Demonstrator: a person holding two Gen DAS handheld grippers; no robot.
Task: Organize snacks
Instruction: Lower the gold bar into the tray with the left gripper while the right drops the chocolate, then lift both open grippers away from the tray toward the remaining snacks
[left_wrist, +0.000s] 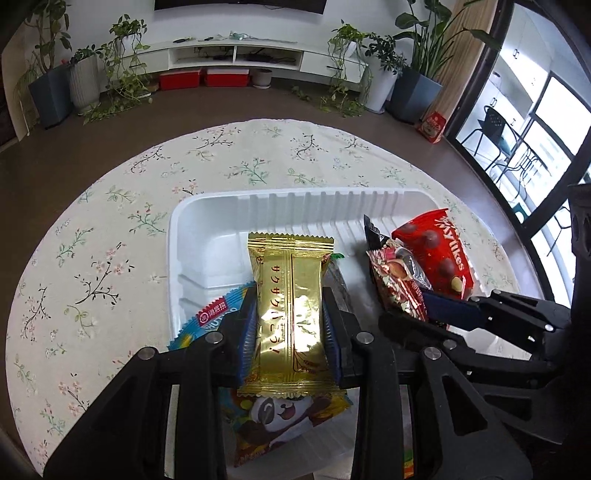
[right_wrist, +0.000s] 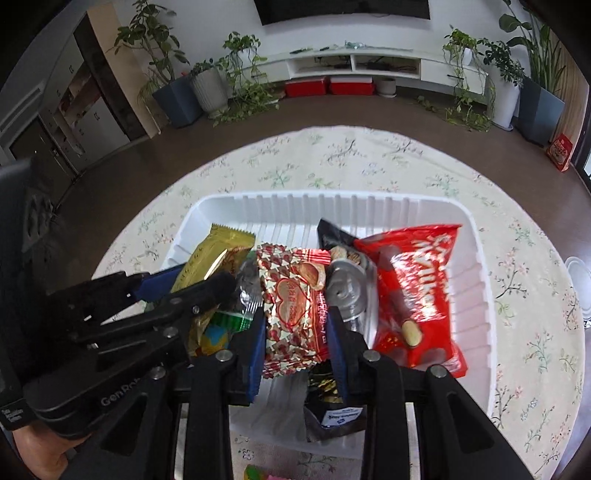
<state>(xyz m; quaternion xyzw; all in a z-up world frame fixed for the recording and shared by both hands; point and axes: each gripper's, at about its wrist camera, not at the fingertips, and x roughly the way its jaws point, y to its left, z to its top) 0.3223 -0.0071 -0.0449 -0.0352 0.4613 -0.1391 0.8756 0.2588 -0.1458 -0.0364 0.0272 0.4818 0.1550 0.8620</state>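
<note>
Snacks mostly lie in the white tray (left_wrist: 207, 221), yet the left gripper (left_wrist: 291, 325) fingers clamp a gold wafer pack (left_wrist: 290, 295) and the right gripper (right_wrist: 297, 332) fingers a heart-print packet (right_wrist: 291, 295) above it, so two releases apparently remain.

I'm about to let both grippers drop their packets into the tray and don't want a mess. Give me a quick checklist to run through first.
1. Left gripper clamped on the gold packet: ok.
2. Right gripper clamped on the red heart-print packet: ok.
3. Both packets over the white tray, not the tablecloth: ok.
4. Bare tray floor ahead of the gold packet: ok, far left part is free.
5. Bare floor under the heart-print packet: not ok, a dark packet lies beneath, and the red bag is close on its right.
6. Grippers apart: cannot tell, they look very close.
</note>
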